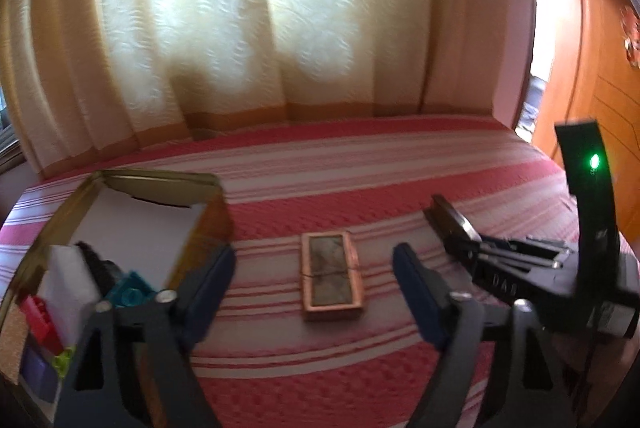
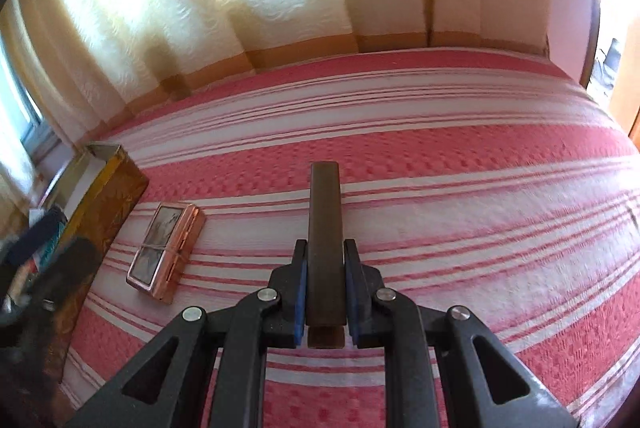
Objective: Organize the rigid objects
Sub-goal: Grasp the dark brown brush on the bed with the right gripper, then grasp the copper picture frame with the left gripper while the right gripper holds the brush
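Dark bar (image 2: pixel 325 244) is getting clamped by the right tool (image 2: pixel 325 268) over the striped bed (image 2: pixel 480 156); left tool (image 1: pixel 316 268) is hanging open, framing the copper case (image 1: pixel 332 278). I'd be carrying the bar level toward the gold tin (image 1: pixel 120 204).

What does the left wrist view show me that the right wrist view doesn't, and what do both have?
Only the left wrist: the toy bricks inside the gold tin, and the open left gripper with nothing between its pads.

Only the right wrist: the right gripper seen from behind, shut on the dark bar.

Both: the tin, the copper-framed box lying on the striped bedspread, and the curtain behind.
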Available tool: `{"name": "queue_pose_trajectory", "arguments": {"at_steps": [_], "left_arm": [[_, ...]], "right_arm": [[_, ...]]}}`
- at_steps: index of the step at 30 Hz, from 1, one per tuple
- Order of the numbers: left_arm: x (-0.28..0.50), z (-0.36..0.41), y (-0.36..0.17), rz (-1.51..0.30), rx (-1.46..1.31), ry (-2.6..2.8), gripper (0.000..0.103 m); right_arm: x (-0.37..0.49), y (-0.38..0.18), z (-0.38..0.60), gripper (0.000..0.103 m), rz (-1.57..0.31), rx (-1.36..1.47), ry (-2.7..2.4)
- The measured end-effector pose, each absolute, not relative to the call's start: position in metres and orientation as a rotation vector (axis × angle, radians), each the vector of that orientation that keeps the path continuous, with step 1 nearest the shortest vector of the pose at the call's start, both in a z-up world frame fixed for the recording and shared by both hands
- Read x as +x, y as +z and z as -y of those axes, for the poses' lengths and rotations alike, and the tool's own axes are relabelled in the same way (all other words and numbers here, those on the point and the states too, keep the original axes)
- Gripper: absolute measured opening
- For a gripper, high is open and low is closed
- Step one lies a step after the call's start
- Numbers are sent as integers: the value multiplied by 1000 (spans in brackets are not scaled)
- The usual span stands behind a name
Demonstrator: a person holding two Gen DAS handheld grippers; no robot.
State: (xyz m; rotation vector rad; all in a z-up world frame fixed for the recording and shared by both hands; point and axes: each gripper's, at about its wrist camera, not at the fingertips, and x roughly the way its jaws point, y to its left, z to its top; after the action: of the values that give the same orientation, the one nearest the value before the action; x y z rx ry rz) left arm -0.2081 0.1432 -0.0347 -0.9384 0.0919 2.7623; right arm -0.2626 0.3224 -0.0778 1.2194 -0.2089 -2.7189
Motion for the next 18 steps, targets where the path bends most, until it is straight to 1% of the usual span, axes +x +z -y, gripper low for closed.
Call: {"name": "queue_pose_trajectory", "arguments": {"at_steps": [1, 3, 7, 11, 12, 13, 17, 18], "left_arm": [[-210, -147, -38, -92, -960, 2736, 69], [-215, -152, -44, -81, -1001, 2705, 66], [-226, -154, -53, -77, -1076, 2673, 58], [-233, -159, -58, -89, -1118, 2647, 58], [-235, -161, -59, -96, -1130, 2637, 57], [-236, -162, -61, -90, -1141, 2628, 54], [-245, -161, -65, -76, -1178, 2619, 53], [-247, -160, -67, -63, -1192, 2612, 51]], "right_arm": [[-262, -78, -324, 18, 219, 1218, -2718], [-262, -78, -326, 18, 227, 1219, -2715], [-261, -77, -325, 18, 218, 1219, -2712], [-261, -78, -324, 18, 215, 1225, -2701], [-261, -78, -324, 18, 216, 1225, -2699], [-261, -78, -324, 18, 217, 1225, -2698], [-261, -79, -324, 18, 218, 1224, -2693], [-261, -79, -324, 18, 217, 1224, -2691]]}}
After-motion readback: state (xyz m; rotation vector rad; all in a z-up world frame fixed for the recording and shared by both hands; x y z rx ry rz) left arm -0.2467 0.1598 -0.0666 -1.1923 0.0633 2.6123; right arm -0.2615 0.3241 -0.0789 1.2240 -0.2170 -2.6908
